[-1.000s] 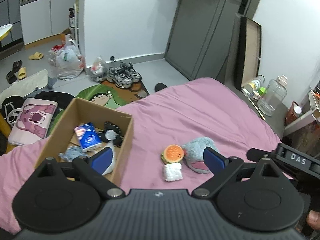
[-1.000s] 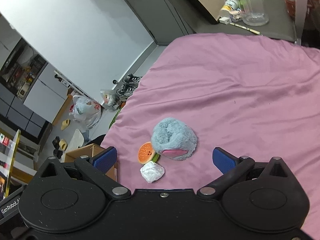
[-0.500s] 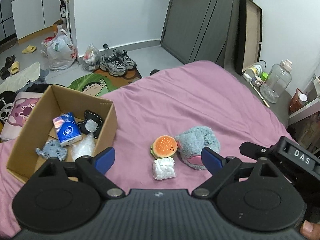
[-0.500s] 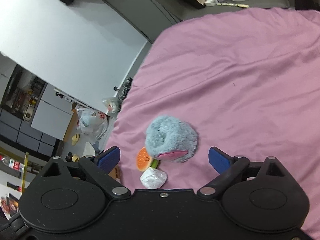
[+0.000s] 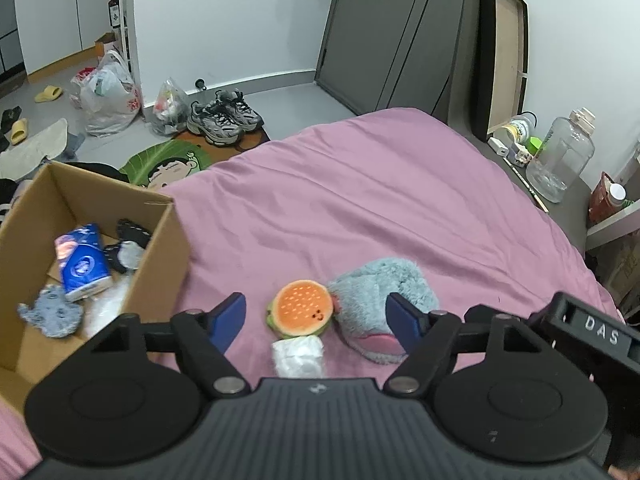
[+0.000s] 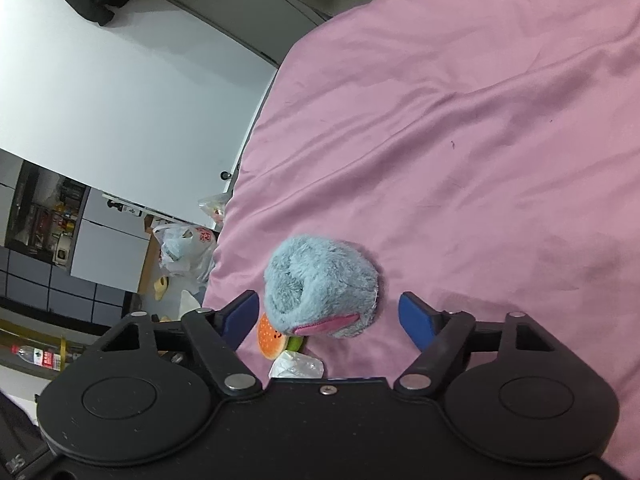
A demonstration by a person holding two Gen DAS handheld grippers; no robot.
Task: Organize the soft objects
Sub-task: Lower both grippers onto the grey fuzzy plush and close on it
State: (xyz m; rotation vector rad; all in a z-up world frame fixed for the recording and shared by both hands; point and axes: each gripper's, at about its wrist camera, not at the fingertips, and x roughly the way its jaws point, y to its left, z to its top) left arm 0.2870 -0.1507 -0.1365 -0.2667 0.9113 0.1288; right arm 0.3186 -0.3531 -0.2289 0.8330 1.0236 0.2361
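Cardboard box [image 5: 160, 240] at bed's [image 5: 360, 200] left edge already holds tissue pack [image 5: 82, 262], grey plush [image 5: 52, 314]; burger plush [image 5: 302, 312], white packet [image 5: 298, 356], blue fuzzy slipper [image 6: 320, 284] left mid-bed; left gripper [image 5: 316, 316] jaws apart, just narrowing around burger plush, untouched; right gripper [image 6: 328, 316] likewise around blue fuzzy slipper.

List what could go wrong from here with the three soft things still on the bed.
1. The burger plush, grey fluffy toy and white packet touch, so either claw could drag a neighbour along.
2. Left claw and right claw, both closing yet empty, aim at one cluster and may collide.
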